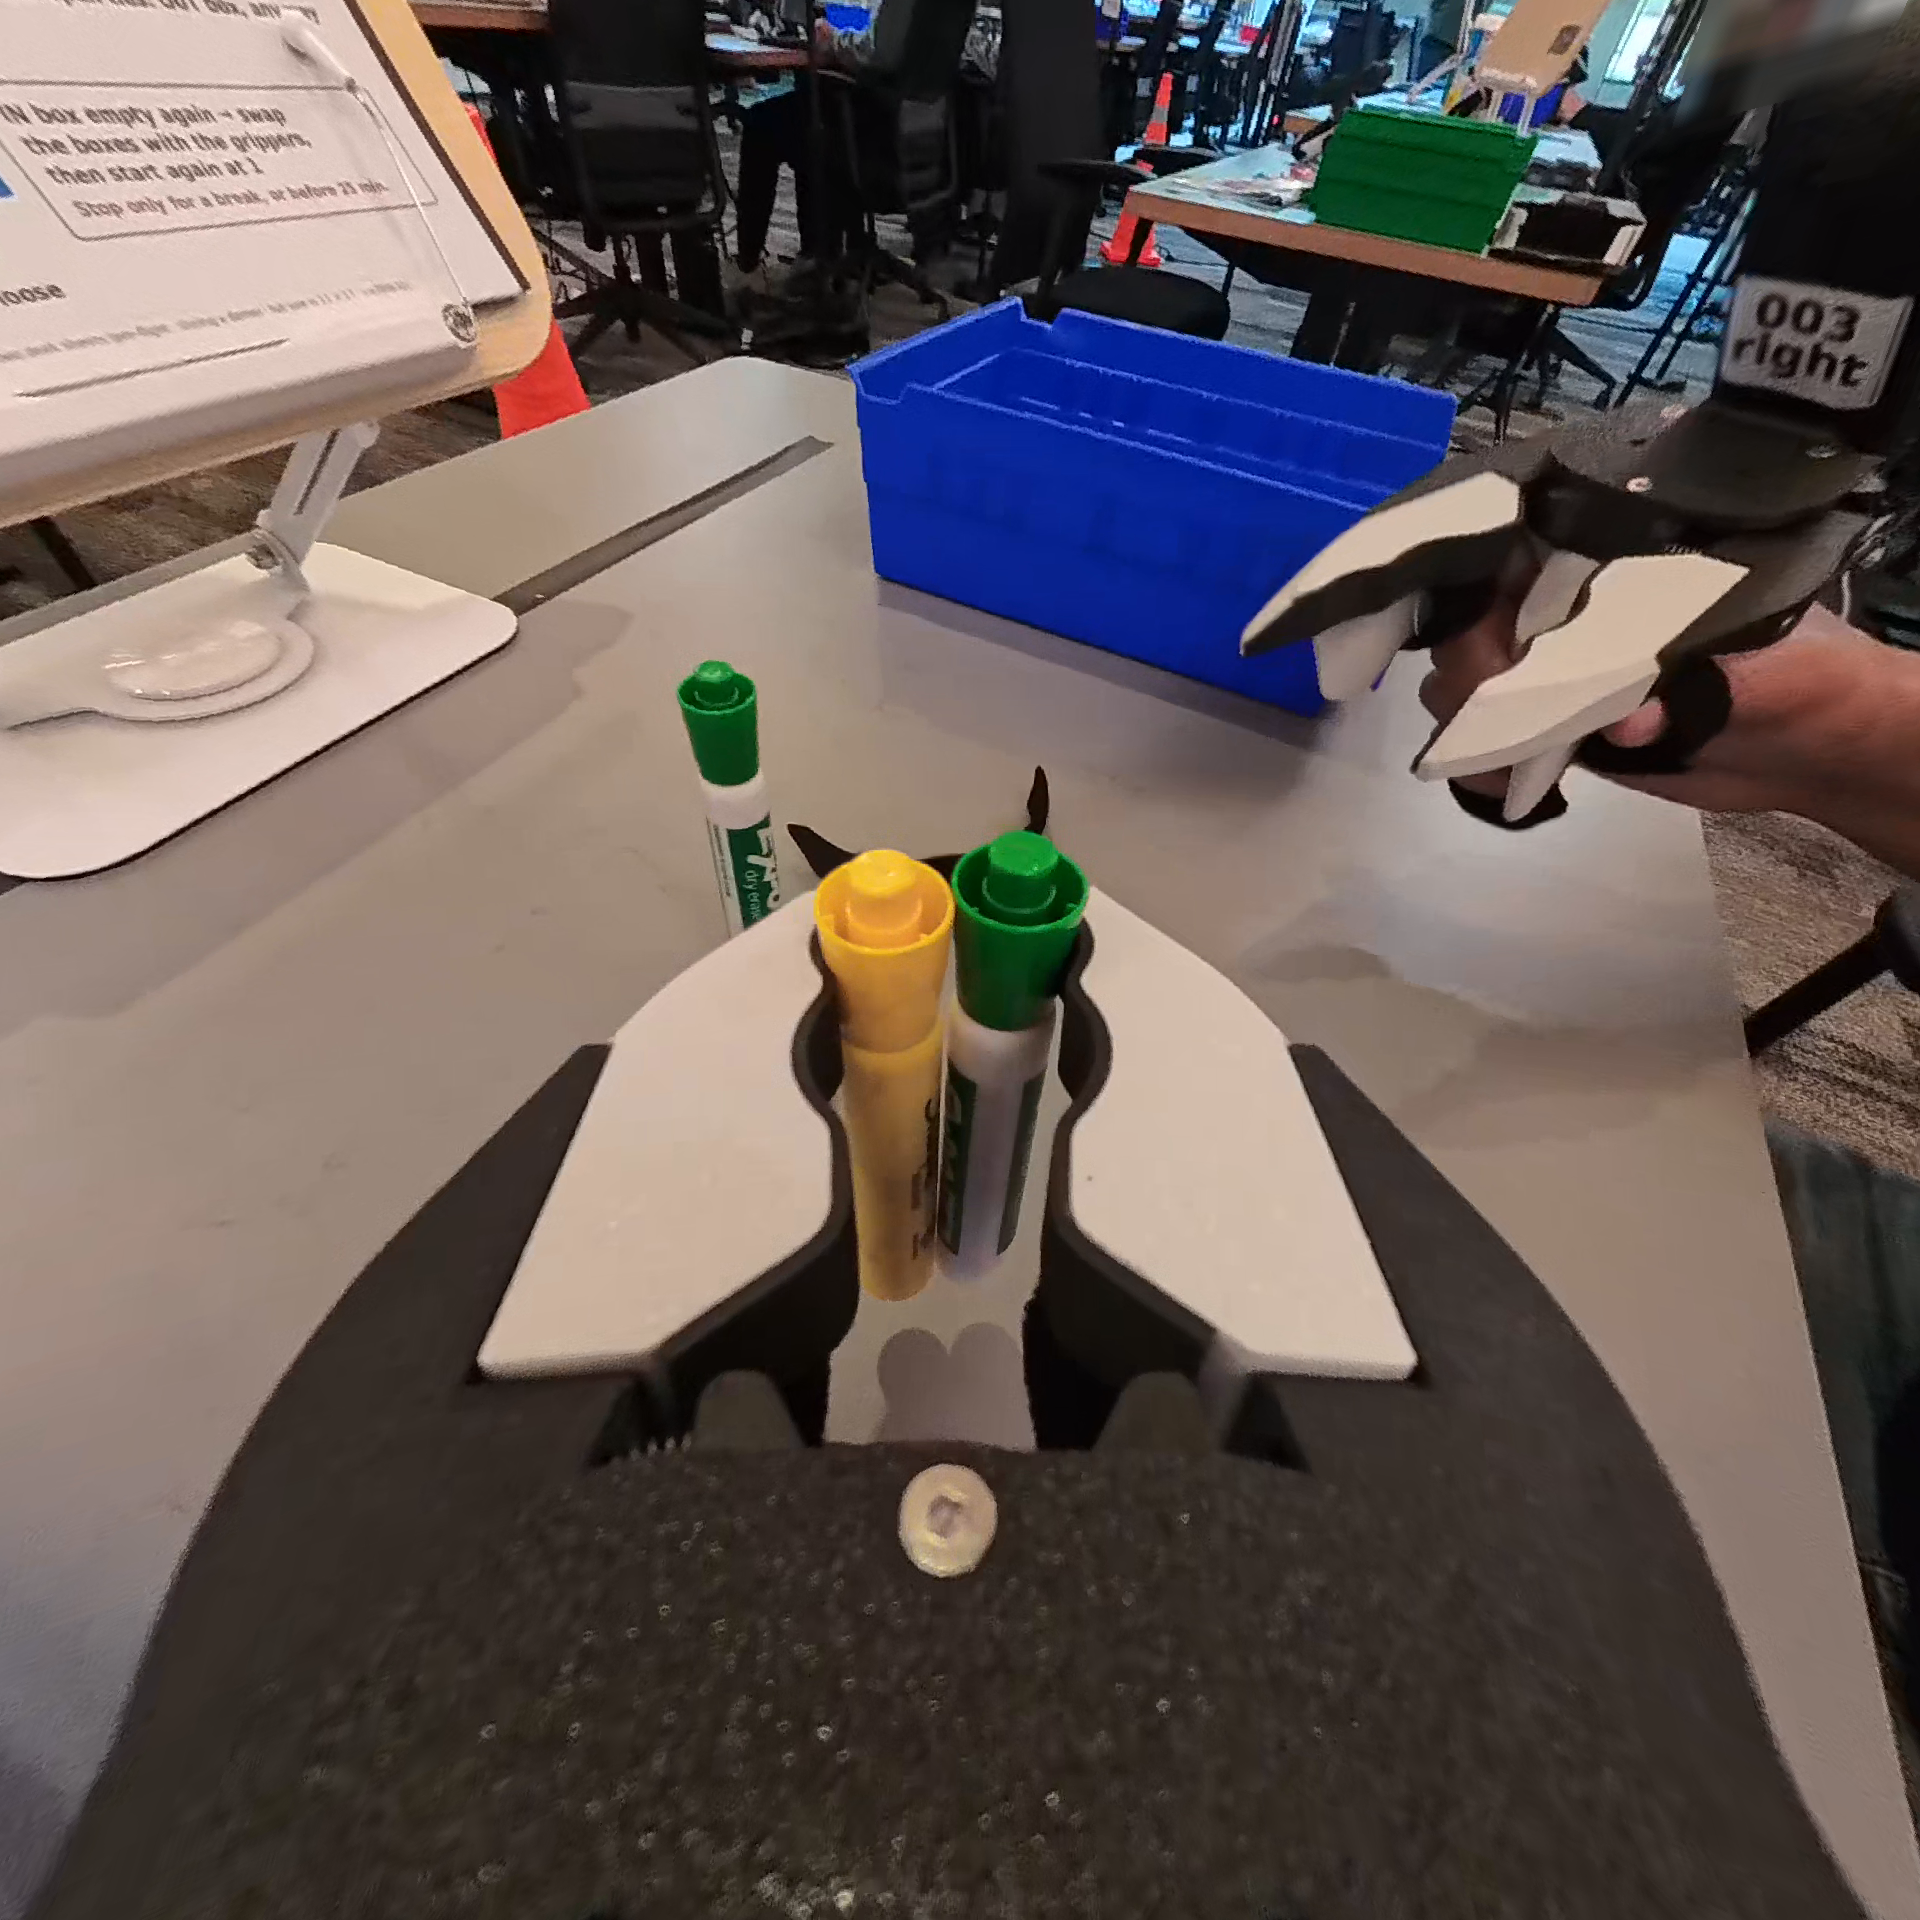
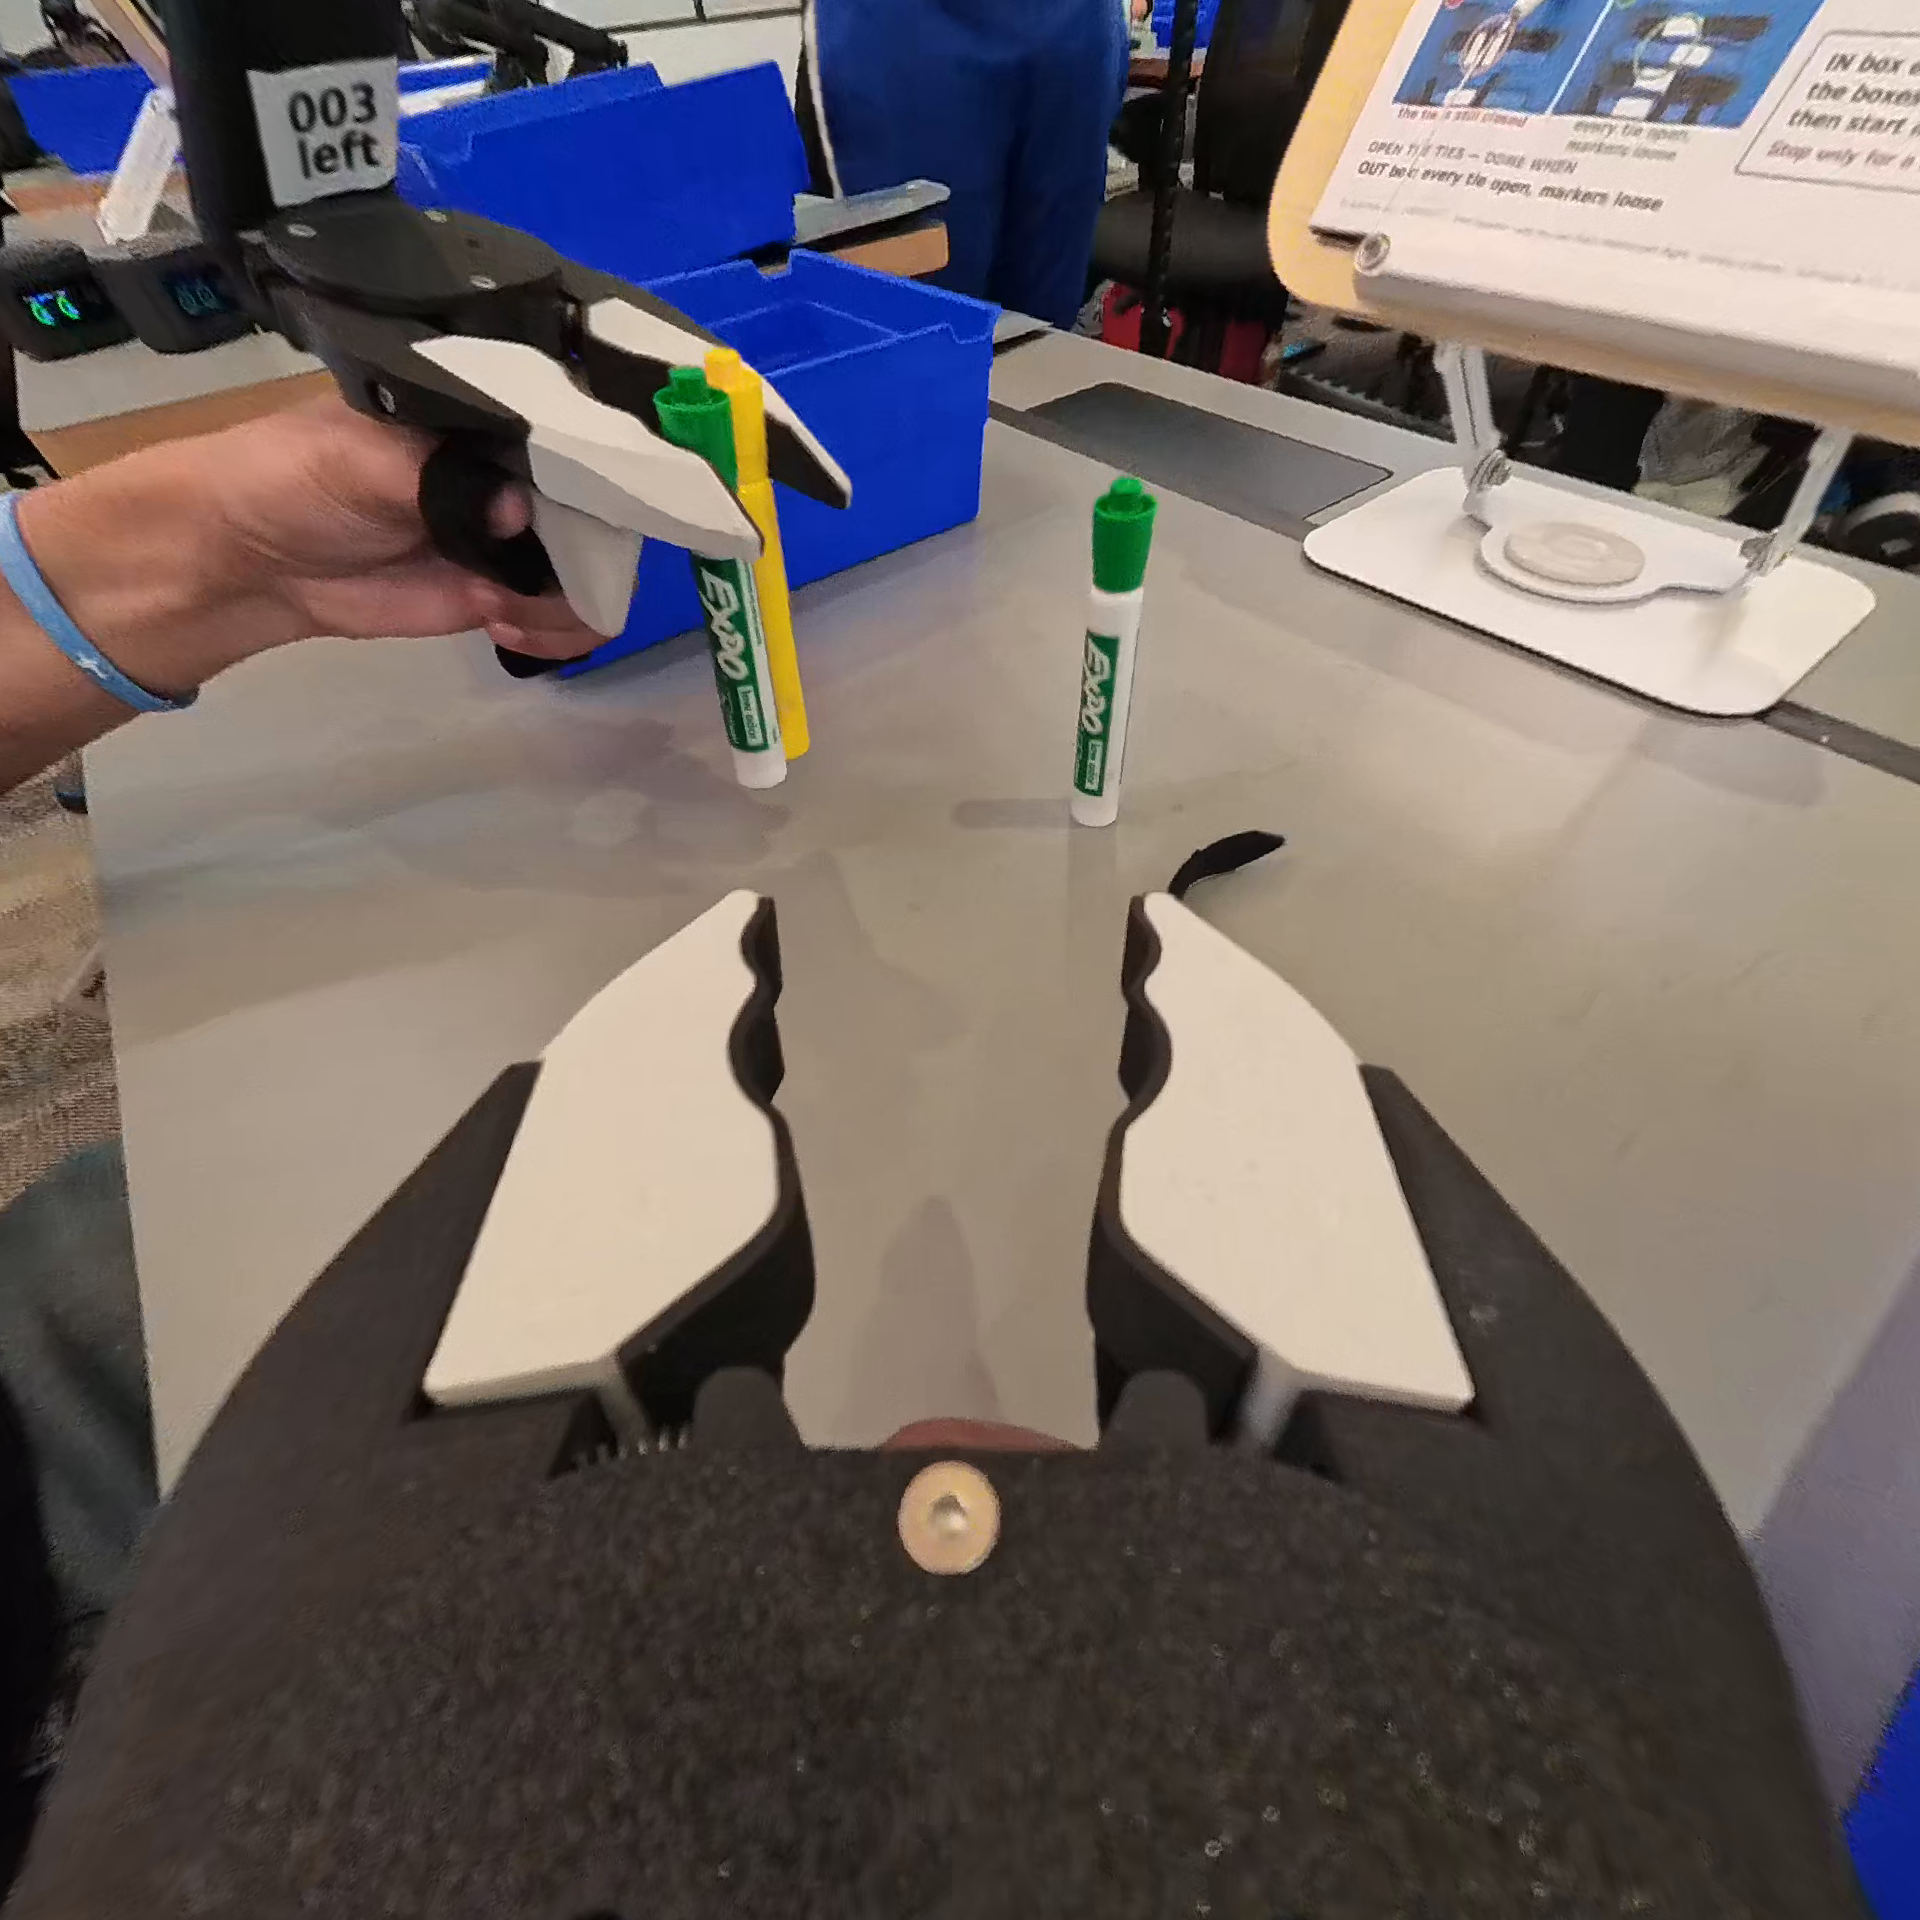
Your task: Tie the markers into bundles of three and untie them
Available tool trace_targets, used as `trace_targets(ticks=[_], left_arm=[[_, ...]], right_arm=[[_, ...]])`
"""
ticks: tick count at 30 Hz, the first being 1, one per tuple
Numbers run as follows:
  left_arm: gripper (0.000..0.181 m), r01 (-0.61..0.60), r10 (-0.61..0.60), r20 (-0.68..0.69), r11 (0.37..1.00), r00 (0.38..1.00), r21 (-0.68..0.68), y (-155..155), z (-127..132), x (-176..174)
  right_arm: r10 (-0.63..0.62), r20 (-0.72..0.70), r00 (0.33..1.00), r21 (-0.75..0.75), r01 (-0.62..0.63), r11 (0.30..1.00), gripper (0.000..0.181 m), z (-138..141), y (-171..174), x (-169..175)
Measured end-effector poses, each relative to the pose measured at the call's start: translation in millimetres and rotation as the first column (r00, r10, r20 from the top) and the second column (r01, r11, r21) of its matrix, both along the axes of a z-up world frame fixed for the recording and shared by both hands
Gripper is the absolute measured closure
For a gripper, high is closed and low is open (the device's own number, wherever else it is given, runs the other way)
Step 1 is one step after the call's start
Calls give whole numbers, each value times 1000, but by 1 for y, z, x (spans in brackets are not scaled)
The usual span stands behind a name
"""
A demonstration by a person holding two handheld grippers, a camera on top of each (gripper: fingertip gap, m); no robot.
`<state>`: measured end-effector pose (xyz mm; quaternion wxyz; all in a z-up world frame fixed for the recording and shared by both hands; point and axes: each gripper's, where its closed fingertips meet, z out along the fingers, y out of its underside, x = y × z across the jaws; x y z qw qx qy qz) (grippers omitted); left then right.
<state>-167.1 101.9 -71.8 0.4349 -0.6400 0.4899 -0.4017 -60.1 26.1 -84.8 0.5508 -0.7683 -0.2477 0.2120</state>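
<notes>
The left gripper (image 1: 951,997) is clamped on two markers at once, its white fingers (image 1: 717,1143) pressing them together just below their caps. Nearer its left finger is the yellow marker (image 1: 888,1060); touching it on the other side is the held green marker (image 1: 1003,1049). Both stand upright in the grip, caps up. In the right wrist view the same gripper (image 2: 774,488) holds the pair above the table (image 2: 1455,987), the yellow marker (image 2: 769,582) behind the held green marker (image 2: 732,644), their lower ends hanging clear of the surface or barely off it; contact cannot be told.

Just beyond this pair, a second green marker (image 1: 732,800) stands upright on its own on the table (image 1: 1351,935), apart from the held ones. A black tie (image 1: 1029,805) lies on the table behind the held pair, only its ends showing past the caps.

The right gripper (image 2: 951,935) has its fingers (image 2: 644,1143) spread wide with nothing between them, hovering over bare table. The black tie (image 2: 1226,857) lies just past its right fingertip, and the standing green marker (image 2: 1107,655) is beyond that. From the left wrist view the right gripper (image 1: 1340,717) hangs in the air to the right of the markers, a hand (image 1: 1787,717) on its handle.

Behind the markers sits a blue bin (image 1: 1122,499), and off to the side a white stand (image 1: 239,623) carries an instruction sheet (image 1: 208,187).
</notes>
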Motion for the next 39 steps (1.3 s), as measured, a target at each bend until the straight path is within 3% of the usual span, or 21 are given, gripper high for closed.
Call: trace_targets(ticks=[9,17,24,32,36,39], left_arm=[[143,43,-38,54,995,998,-92,3,18,14],[143,87,-86,16,992,996,-93,-10,12,29],[144,119,-119,6,988,993,-96,-19,10,33],[144,97,-101,-43,992,994,-76,-15,4,20],[145,37,-46,-133,997,990,-67,-5,-9,10],[145,-11,-2,-167,997,986,-79,1,-14,7]], right_arm=[[41,3,999,-15,-41,999,118,-5,10,-34],[208,-38,977,-80,-211,974,114,-23,11,-95],[271,-111,956,-56,-278,959,121,-18,15,-123],[195,-56,979,-49,-198,979,120,-20,23,-88],[119,-14,993,-57,-120,991,120,-22,36,-57],[100,14,995,-80,-99,992,119,-23,40,-56]])
